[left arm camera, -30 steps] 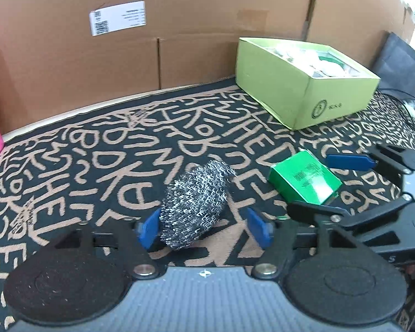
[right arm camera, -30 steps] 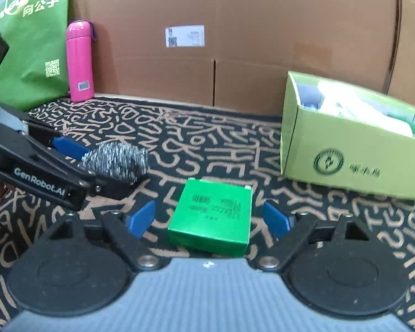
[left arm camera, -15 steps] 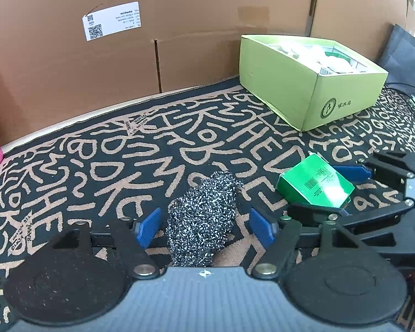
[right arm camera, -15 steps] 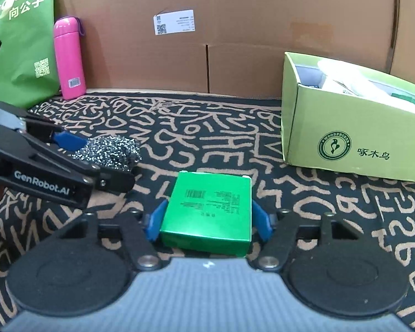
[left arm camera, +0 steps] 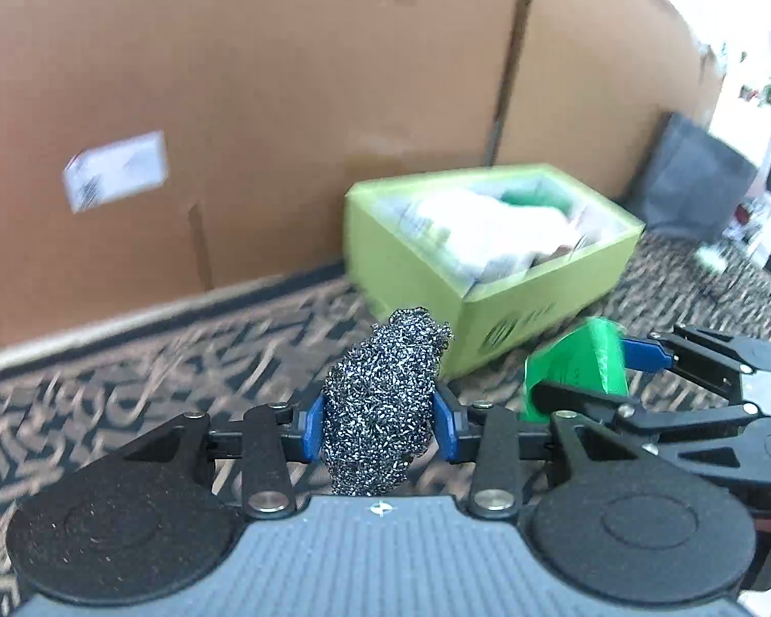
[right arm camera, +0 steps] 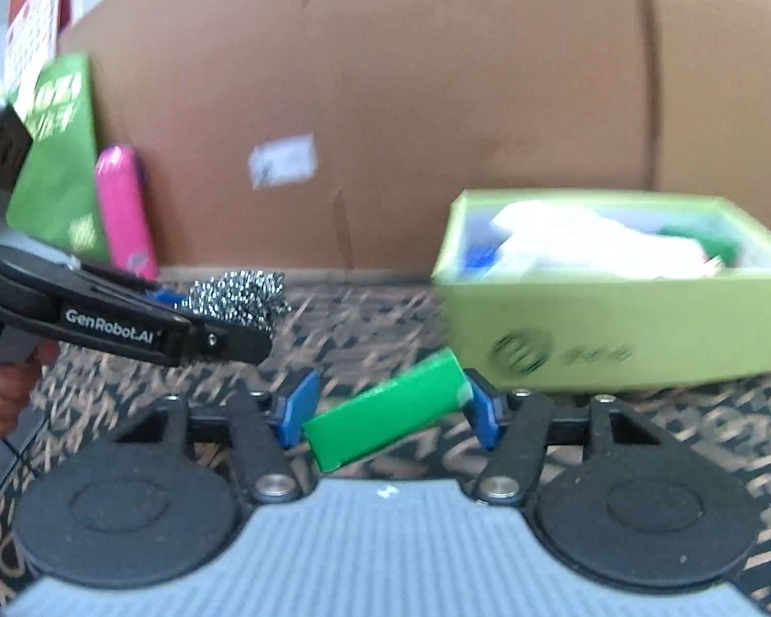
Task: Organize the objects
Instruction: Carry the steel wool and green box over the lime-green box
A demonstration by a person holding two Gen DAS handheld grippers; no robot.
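Your left gripper (left arm camera: pixel 380 424) jaws are closing, clamped on the scourer (left arm camera: pixel 383 403), and your right gripper (right arm camera: pixel 388 414) jaws are closing, gripping the tilted green packet (right arm camera: pixel 388 416), lime box (right arm camera: pixel 617 329) at two o'clock.

Each camera sits just behind its own hand-held gripper, looking forward and slightly down along the fingers, close above the patterned tabletop (left arm camera: pixel 103 401). The left view faces right toward the green box (left arm camera: pixel 488 277); the right view faces it more squarely. Both share the box, the cardboard wall (right arm camera: pixel 437 103) and the other hand-held gripper.
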